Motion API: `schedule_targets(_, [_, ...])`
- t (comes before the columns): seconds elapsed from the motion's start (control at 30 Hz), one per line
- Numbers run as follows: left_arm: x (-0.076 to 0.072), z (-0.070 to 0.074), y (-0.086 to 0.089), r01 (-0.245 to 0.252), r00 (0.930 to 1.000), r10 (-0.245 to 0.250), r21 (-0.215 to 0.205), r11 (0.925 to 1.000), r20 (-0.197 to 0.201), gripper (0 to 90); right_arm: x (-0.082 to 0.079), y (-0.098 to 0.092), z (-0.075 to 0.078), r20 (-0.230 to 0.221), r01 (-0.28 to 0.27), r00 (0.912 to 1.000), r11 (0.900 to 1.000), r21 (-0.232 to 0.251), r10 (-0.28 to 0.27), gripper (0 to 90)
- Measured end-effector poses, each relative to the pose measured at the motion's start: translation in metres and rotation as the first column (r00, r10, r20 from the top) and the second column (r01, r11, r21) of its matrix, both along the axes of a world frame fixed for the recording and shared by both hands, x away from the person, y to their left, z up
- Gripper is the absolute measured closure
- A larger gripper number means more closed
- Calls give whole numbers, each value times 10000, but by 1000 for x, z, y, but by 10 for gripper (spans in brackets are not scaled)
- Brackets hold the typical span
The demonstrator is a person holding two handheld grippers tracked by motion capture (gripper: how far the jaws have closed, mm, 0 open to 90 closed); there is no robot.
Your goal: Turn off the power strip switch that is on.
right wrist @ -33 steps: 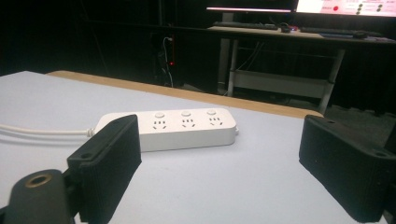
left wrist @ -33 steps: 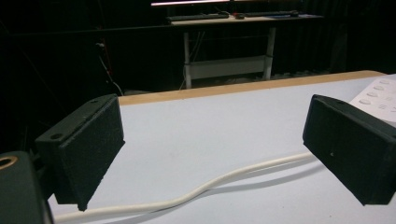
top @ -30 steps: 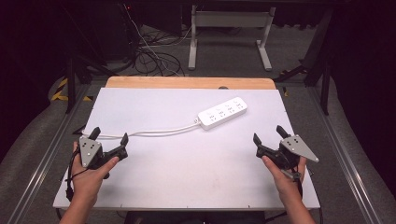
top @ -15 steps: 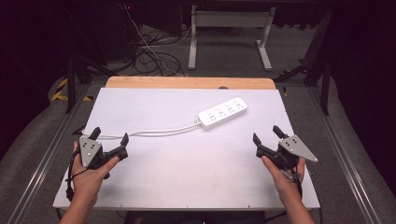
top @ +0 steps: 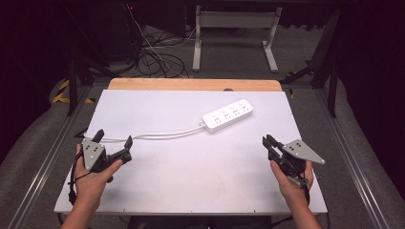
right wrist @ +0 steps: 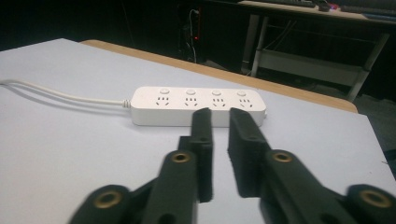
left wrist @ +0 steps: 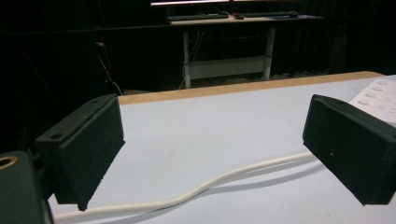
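A white power strip (top: 227, 115) is laid slanted on the white table (top: 191, 191), toward the far side, with its four sockets facing up. This strip is taken as the landmark. Its white cable (top: 157, 135) is led away from its near-left end, toward the left edge of the table.

The left gripper (top: 113, 144) is held well apart from the strip, on the near-left side, just beside the cable. Its jaws are spread wide and nothing is between them; in the left gripper view the cable (left wrist: 196, 189) is seen passing on the table behind the two pads, not touched. It is probably kept ready there for the cable.

The right gripper (top: 267, 142) is held to the near-right of the strip, well apart, and is pointed at it. Its jaws have just been closing and are now nearly together, with only a thin gap and nothing held, as seen in the right gripper view (right wrist: 219, 122). No contact with the strip (right wrist: 196, 105) is made yet.
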State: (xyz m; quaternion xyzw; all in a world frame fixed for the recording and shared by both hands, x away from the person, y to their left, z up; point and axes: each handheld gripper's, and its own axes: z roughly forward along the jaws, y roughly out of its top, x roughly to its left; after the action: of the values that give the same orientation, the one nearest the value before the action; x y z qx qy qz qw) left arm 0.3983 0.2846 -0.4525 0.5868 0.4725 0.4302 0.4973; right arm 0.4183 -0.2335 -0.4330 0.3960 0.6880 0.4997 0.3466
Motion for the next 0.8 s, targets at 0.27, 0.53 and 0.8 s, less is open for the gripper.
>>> schedule_targets(0.27, [-1, 0, 1, -43, 10000, 43, 18, 10000, -16, 58, -2, -3, 13, -498, -181, 9986, 9998, -64, 178, 900])
schedule_targets(0.53, [-1, -1, 2, -136, 9999, 136, -23, 9999, -13, 58, 5, 3, 32, -832, -259, 9963, 9982, -535, 214, 900])
schedule_targets(0.8, [-1, -1, 3, -127, 9999, 127, 35, 9999, -63, 58, 25, 16, 59, -1390, -363, 9900, 9949, -942, 229, 900])
